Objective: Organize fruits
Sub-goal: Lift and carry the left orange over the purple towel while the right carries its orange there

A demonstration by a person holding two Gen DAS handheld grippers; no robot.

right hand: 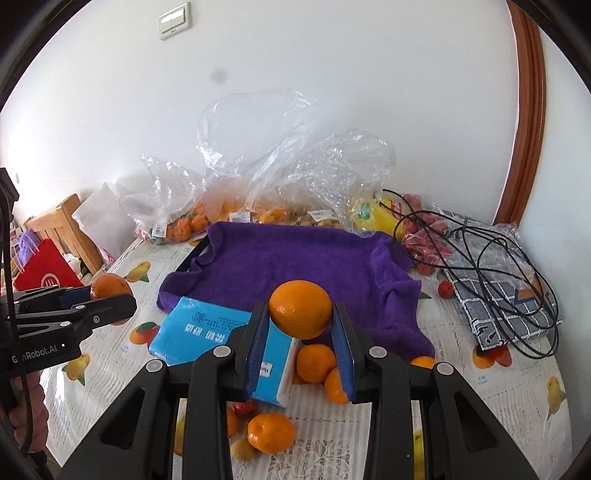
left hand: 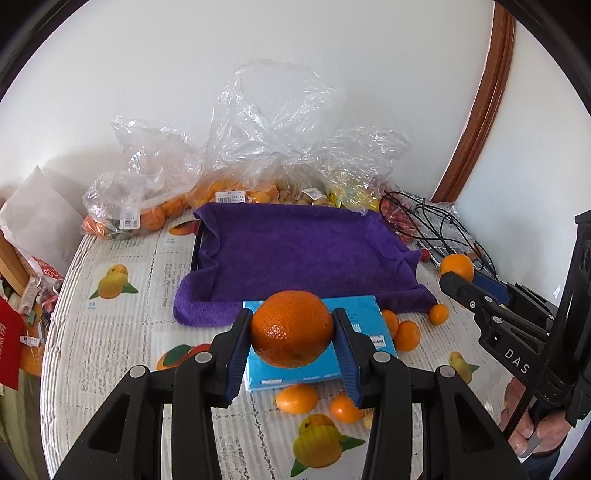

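A purple towel (left hand: 303, 254) draped over a dark tray sits mid-table, with its whole top bare. Behind the towel, clear plastic bags of fruit (left hand: 236, 173) crowd the wall. In front of the towel lies a blue tissue pack (left hand: 314, 347), with loose small oranges (left hand: 406, 334) scattered beside and before it.

Above the pack, the left gripper (left hand: 291, 332) pinches a dark orange (left hand: 291, 328) between its blue pads. To the towel's right, the right gripper (right hand: 301, 319) pinches a lighter orange (right hand: 300, 308) the same way.

Only the right wrist view shows the checked cloth (right hand: 502, 295) and tangled black cable (right hand: 491, 258) right of the towel, and a light switch (right hand: 175, 20) on the wall.
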